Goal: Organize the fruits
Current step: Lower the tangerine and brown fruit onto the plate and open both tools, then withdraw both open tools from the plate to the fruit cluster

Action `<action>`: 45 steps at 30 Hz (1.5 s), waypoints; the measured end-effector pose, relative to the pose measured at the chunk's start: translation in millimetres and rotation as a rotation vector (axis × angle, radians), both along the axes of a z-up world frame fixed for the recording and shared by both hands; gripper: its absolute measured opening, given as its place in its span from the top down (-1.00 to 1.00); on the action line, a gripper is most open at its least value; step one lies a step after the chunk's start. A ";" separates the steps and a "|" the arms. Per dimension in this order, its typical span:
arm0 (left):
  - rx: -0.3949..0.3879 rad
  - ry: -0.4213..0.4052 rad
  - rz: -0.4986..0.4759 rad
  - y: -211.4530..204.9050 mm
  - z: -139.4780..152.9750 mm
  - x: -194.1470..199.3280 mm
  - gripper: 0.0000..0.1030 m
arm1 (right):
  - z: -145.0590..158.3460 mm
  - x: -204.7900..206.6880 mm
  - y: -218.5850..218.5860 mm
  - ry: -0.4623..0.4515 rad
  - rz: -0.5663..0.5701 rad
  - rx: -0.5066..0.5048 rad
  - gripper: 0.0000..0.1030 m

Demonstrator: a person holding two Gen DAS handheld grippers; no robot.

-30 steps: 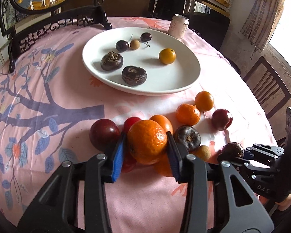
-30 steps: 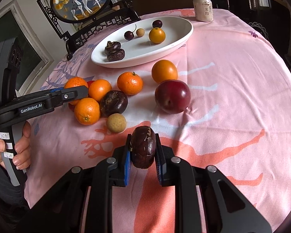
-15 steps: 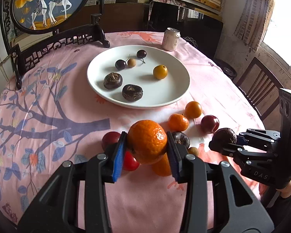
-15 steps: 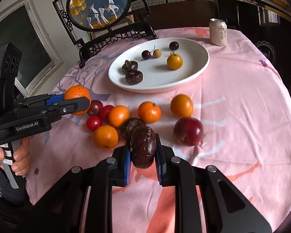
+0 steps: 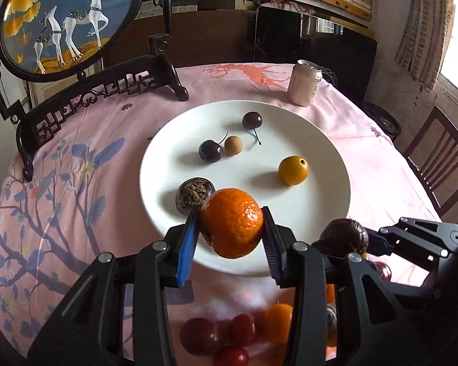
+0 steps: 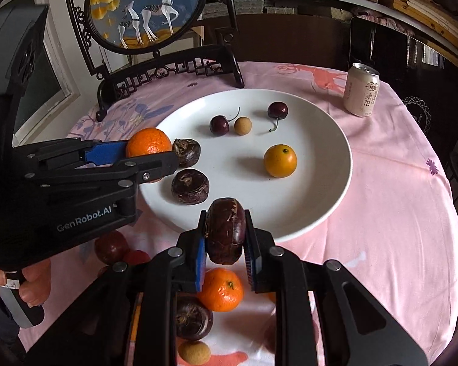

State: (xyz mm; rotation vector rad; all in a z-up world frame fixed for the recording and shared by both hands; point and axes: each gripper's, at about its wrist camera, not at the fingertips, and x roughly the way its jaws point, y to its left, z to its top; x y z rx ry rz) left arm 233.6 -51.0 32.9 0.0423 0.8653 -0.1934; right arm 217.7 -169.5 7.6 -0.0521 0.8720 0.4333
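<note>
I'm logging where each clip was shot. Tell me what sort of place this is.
Most likely a lived-in home dining room, not a lab. A round table under a pink printed tablecloth, wooden dining chairs beside it, and a carved stand with an embroidered deer screen all suggest it.

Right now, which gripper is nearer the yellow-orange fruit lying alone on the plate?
Right. The right gripper, holding a dark brown fruit, hangs over the plate's near rim just below the yellow-orange fruit; the left gripper, holding a mandarin, is over the plate's far-left edge.
</note>
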 end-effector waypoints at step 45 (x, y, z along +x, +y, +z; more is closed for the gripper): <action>0.031 0.013 0.085 45.2 -33.6 -158.6 -0.84 | -23.6 -133.2 -33.8 -0.033 -0.067 -0.062 -0.70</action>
